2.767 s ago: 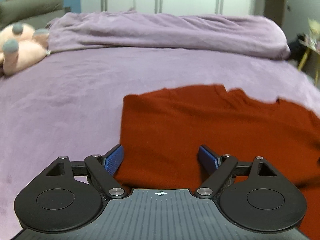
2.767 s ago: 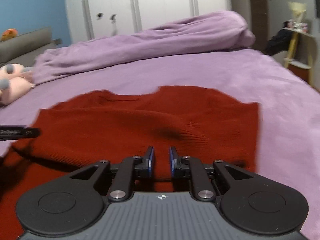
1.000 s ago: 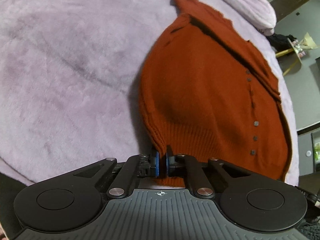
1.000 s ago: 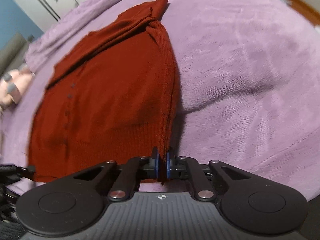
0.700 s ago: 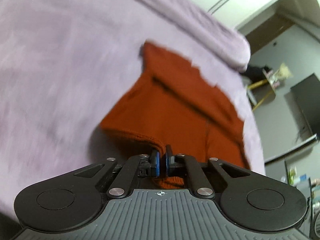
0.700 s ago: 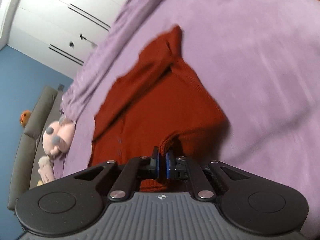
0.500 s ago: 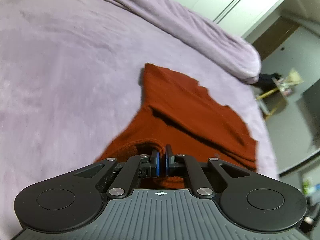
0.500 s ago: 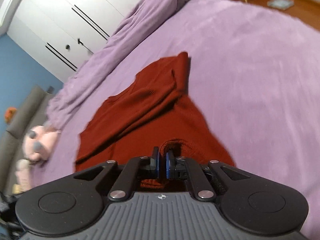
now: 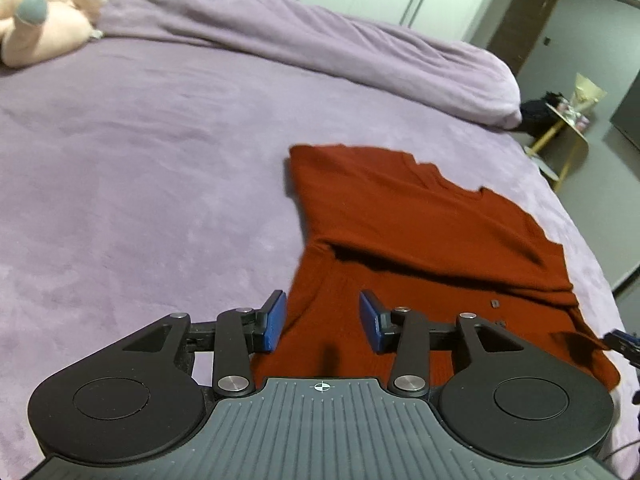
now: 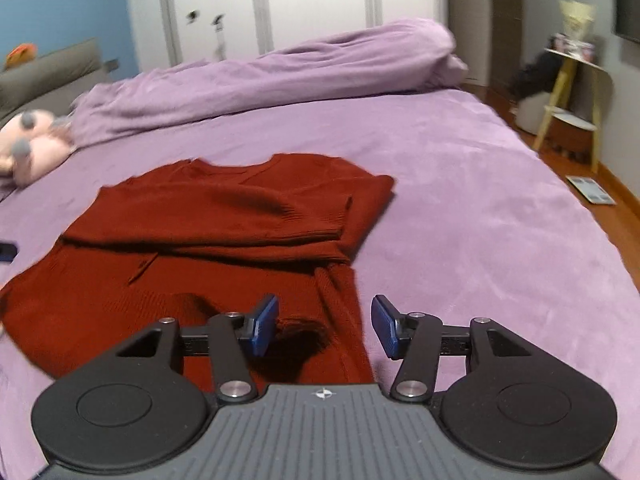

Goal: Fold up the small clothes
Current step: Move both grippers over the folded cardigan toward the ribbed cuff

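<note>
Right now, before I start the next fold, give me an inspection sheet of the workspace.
Surface: purple bedspread, soft, lightly wrinkled.
Job's things: rust-red knit cardigan lying flat, partly folded, one layer doubled across its far part; small buttons show in the left wrist view.
Clutter: pink plush toy at the far left; bunched purple duvet along the far edge.
Grippers: left gripper and right gripper both opening, pads clear of the cardigan beneath.
Cables: nothing seen.
Surroundings: white wardrobe doors, yellow-legged side table, blue wall.
</note>
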